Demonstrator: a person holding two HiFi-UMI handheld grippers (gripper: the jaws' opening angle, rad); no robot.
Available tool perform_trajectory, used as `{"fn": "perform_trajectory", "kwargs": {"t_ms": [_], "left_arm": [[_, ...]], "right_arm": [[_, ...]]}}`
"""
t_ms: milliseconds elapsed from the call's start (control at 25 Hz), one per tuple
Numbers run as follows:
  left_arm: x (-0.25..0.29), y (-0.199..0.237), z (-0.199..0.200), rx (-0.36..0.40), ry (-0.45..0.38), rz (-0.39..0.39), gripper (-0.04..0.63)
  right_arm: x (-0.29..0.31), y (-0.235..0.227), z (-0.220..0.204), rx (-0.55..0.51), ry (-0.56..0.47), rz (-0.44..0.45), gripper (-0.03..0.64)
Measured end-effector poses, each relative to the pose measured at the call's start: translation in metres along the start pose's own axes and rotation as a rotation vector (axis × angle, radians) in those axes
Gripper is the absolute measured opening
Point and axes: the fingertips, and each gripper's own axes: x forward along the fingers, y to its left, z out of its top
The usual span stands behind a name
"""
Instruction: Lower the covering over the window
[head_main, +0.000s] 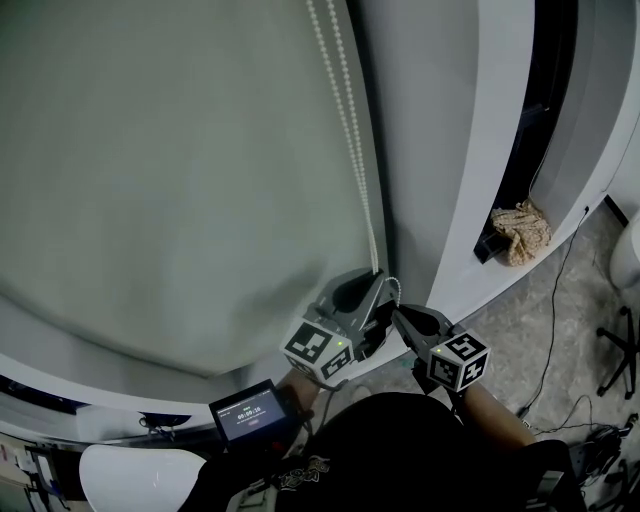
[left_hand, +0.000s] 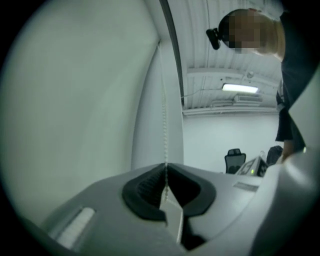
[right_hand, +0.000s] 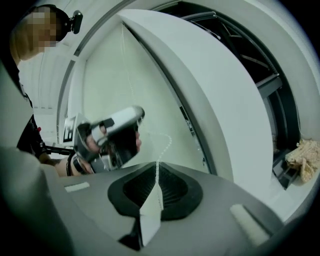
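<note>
Landmark: the bead chain (head_main: 350, 130), hanging straight down as two strands.

- The blind (head_main: 170, 170), the covering we have to lower, spreads as a pale grey-green sheet to one side of the chain. A white pillar (head_main: 470, 150) stands on the chain's other side. Beyond the pillar, well clear of the chain, a crumpled cloth (head_main: 521, 232) sits on the ledge.
- The left gripper (head_main: 378, 290) is at the chain's lower end, jaws clenched on one taut strand.
- The right gripper (head_main: 397, 314) is just beside it, lower on the chain, and also pinched tight on beads. A short slack curl runs between the two grips.
- We cannot tell how much window is left bare under the blind.

Risks, as we judge them:
- With both strands clamped at once, the loop would lock and a hard tug would strain the clutch above.
- Hauling the wrong strand would raise the blind.
- Beads could slip through the pads if the pull is jerky.
- A pull angled away from the chain's hang could derail or snap it.
</note>
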Motion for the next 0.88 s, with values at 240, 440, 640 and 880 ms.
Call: {"fn": "perform_trajectory", "kwargs": {"t_ms": [240, 440, 640, 880], "left_arm": [[-0.010, 0.005, -0.094, -0.092, 0.180, 0.058, 0.014], [-0.016, -0.001, -0.150, -0.120, 0.324, 0.065, 0.014], [-0.017, -0.006, -0.170, -0.158, 0.375, 0.040, 0.015], [-0.016, -0.015, -0.166, -0.205, 0.341, 0.031, 0.015]], "right_arm": [[-0.025, -0.007, 0.044, -0.093, -0.157, -0.099, 0.079], [-0.037, 0.010, 0.083, -0.188, -0.281, -0.123, 0.087], [-0.037, 0.016, 0.088, -0.185, -0.292, -0.105, 0.089], [-0.034, 0.032, 0.090, -0.223, -0.263, -0.034, 0.080]]}}
